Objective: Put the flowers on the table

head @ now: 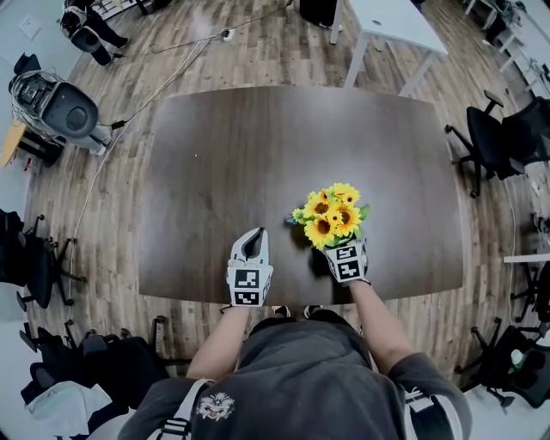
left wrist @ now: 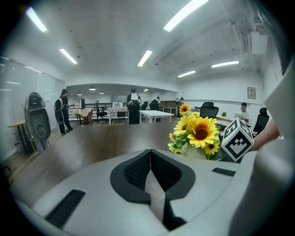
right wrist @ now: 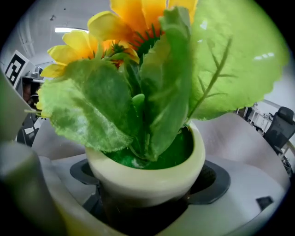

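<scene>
A small cream pot [right wrist: 147,177] of yellow sunflowers [head: 331,215] with broad green leaves [right wrist: 161,92] sits between the jaws of my right gripper [head: 339,245], which is shut on the pot. In the head view the bunch stands over the near right part of the dark wooden table [head: 241,163]; whether the pot rests on it or hangs above it is hidden. My left gripper [head: 251,247] is to the left of the flowers, near the table's front edge, shut with nothing in it. The left gripper view shows the sunflowers [left wrist: 198,133] and the right gripper's marker cube [left wrist: 237,139].
Black office chairs [head: 503,137] stand right of the table and more chairs [head: 34,258] to the left. A white table [head: 391,26] is beyond the far edge. A dark machine [head: 56,103] and a cable [head: 129,120] lie on the floor at left.
</scene>
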`<control>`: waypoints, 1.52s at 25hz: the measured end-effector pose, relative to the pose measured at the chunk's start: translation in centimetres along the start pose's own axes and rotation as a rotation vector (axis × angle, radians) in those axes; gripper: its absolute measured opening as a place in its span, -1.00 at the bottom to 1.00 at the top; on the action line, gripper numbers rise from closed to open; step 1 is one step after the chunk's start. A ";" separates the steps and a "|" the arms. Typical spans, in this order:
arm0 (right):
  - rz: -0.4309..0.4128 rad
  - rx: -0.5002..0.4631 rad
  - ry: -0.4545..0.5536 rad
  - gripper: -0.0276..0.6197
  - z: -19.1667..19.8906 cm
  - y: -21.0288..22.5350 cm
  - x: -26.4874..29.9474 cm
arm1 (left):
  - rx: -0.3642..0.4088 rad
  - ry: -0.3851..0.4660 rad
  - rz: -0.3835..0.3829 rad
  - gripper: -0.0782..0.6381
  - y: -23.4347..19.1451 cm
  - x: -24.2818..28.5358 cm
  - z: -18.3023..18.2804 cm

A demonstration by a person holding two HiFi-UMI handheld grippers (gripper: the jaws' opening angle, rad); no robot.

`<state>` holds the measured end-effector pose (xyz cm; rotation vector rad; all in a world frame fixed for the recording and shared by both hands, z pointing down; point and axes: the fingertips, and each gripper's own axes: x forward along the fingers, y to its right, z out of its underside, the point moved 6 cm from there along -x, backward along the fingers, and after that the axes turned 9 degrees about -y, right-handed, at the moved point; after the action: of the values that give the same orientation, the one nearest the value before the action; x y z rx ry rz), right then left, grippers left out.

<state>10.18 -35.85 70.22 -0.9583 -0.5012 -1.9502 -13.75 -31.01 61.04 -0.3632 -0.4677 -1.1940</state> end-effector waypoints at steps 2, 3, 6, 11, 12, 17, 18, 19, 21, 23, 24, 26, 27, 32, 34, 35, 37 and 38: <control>0.010 0.009 -0.001 0.84 -0.1 -0.3 0.1 | 0.012 0.015 0.002 -0.76 -0.4 -0.1 -0.3; 0.012 0.014 -0.002 0.84 0.0 -0.4 0.2 | 0.014 0.019 0.003 -0.76 -0.5 -0.2 -0.3; 0.015 0.031 -0.010 0.84 0.5 -0.8 0.1 | 0.011 0.018 0.015 -0.76 -0.6 -0.4 0.1; 0.063 0.050 -0.001 0.84 1.2 -1.2 -1.9 | 0.016 0.029 0.043 -0.76 -0.4 -1.5 0.2; 0.076 0.045 0.011 0.84 1.2 -1.5 -2.5 | 0.016 0.030 0.050 -0.76 -0.3 -1.7 0.3; 0.106 0.038 0.102 0.83 0.5 -2.6 -6.3 | 0.030 0.048 0.081 -0.76 0.7 -1.8 0.6; 0.105 0.043 0.120 0.83 0.4 -2.8 -7.1 | 0.029 0.049 0.081 -0.76 1.0 -1.9 0.5; 0.104 0.046 0.142 0.82 0.3 -3.0 -7.9 | 0.028 0.046 0.079 -0.76 1.3 -2.2 0.5; 0.116 0.041 0.194 0.59 0.1 -3.3 -9.7 | 0.028 0.044 0.073 -0.76 2.0 -2.8 0.4; 0.137 0.036 0.245 0.20 -0.1 -3.5 -11.6 | 0.033 0.055 0.067 -0.76 2.8 -3.4 0.2; 0.150 0.036 0.270 0.01 -0.2 -3.6 -12.5 | 0.036 0.058 0.063 -0.76 3.3 -3.7 0.2; 0.178 0.042 0.322 -0.39 -0.2 -3.5 -14.3 | 0.038 0.058 0.051 -0.76 4.1 -4.2 0.2; 0.190 0.041 0.350 -0.56 -0.3 -3.5 -15.3 | 0.039 0.059 0.043 -0.76 4.5 -4.6 0.2; 0.183 -0.002 0.476 -0.84 -1.0 -3.9 -18.6 | 0.037 0.082 0.007 -0.76 5.9 -6.5 -0.1; 0.183 -0.008 0.512 -0.84 -1.1 -3.5 -19.6 | 0.038 0.086 -0.009 -0.76 6.6 -6.9 -0.1; 0.183 -0.010 0.527 -0.84 -1.2 -3.3 -20.1 | 0.039 0.089 -0.019 -0.76 7.0 -7.0 0.0; 0.178 -0.012 0.549 -0.84 -1.1 -3.1 -21.1 | 0.033 0.089 -0.031 -0.76 7.9 -7.6 0.5; 0.173 -0.011 0.556 -0.84 -0.7 -3.2 -21.7 | 0.027 0.084 -0.032 -0.76 8.6 -8.2 0.9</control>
<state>13.99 -22.97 52.90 -0.4135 -0.0849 -1.9515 -8.19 -21.21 57.31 -0.2822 -0.4175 -1.2283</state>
